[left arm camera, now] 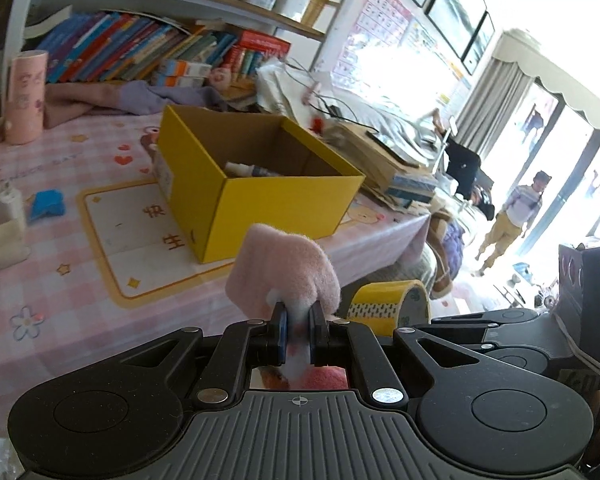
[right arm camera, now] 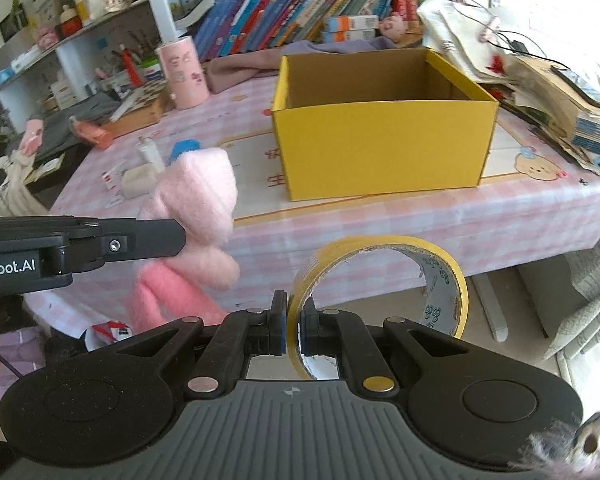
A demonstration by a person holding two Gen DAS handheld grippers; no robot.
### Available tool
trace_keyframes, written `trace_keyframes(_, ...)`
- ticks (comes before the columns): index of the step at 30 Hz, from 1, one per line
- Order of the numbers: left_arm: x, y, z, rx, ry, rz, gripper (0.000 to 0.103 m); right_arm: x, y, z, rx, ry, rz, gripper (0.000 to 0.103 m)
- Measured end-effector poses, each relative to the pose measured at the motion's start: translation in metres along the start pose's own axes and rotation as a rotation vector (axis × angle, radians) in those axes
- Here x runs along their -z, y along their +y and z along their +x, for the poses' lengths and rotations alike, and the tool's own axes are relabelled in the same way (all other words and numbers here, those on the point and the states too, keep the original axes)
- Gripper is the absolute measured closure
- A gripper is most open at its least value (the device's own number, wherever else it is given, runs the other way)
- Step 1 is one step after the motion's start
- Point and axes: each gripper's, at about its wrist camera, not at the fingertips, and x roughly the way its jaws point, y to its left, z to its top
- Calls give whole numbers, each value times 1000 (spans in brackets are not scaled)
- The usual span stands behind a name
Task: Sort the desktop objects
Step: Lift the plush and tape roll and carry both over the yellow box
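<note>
Pink plush (left arm camera: 284,264), yellow tape roll (right arm camera: 384,280), both held aloft

My left gripper (left arm camera: 299,326) is matte black: two flat fingers with blue pads, linkage arms pinned by silver and brass-coloured rivets, and a ribbed grey deck behind them bearing a small crosshair mark. Round black discs sit on either side of the deck. My right gripper (right arm camera: 296,328) is built the same. Seen side-on from the right camera, the left unit's body carries white "Robot.AI" lettering and a hex screw.
</note>
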Motion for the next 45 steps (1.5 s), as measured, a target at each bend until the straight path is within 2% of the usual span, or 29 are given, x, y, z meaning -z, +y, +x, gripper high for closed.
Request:
trace_keyframes(10,-13,-3,23,14,23,22,94,-12,-16,6,23,-9,13,98)
trace_keyframes(27,-33,-11,50,10,12,67,94,-37,-42,23,22,-15,14,98)
trace_keyframes(33,-51,-19,57,9,-46,78,94,-51,-52,24,17,-62,-12,98)
trace_keyframes(38,-71,-31,63,3,-106,101,94,-72,-58,23,8,-109,-80,98)
trace_keyframes(45,-106,-38,73,-50,-218,120,94,-120,-75,21,-20,-208,-171,98)
